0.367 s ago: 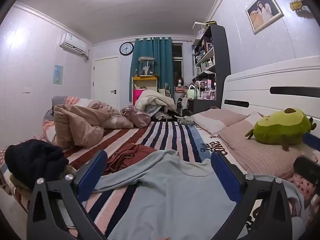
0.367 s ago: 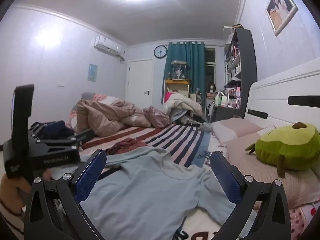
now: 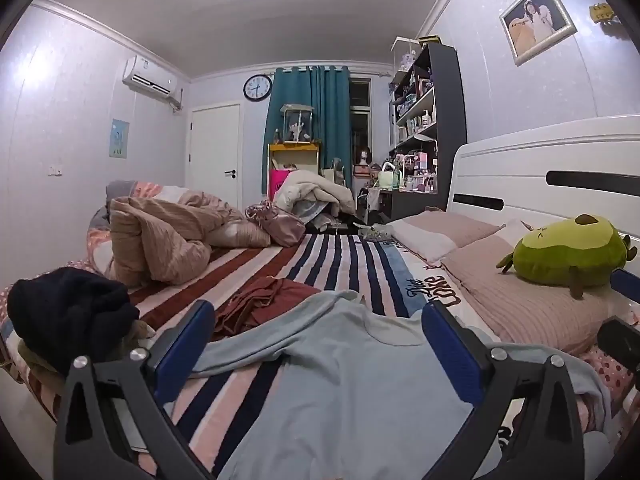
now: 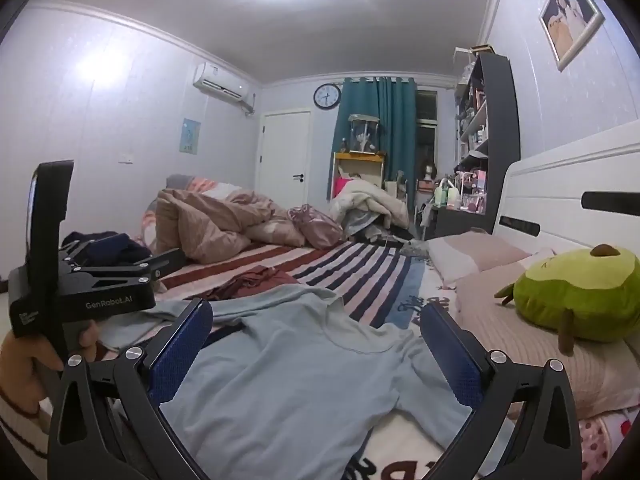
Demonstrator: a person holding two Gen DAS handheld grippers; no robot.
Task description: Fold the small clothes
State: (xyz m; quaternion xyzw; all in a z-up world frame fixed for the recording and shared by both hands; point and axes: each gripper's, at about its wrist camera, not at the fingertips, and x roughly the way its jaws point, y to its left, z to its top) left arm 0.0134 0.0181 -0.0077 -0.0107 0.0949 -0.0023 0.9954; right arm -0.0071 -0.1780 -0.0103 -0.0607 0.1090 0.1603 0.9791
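Observation:
A light blue long-sleeved shirt (image 3: 340, 376) lies spread flat on the striped bed, collar away from me; it also shows in the right wrist view (image 4: 288, 372). My left gripper (image 3: 320, 344) is open and empty, hovering just above the shirt's lower part. My right gripper (image 4: 316, 340) is open and empty above the shirt's right side. The left gripper's body (image 4: 80, 280), held by a hand, shows at the left of the right wrist view. A crumpled dark red garment (image 3: 260, 300) lies beyond the shirt's left sleeve.
A green avocado plush (image 3: 568, 252) rests on pink pillows (image 3: 520, 300) by the white headboard (image 3: 560, 168). A dark navy clothes pile (image 3: 68, 312) sits at the bed's left edge. A bunched tan duvet (image 3: 160, 240) and a pink bag (image 3: 276, 224) lie farther back.

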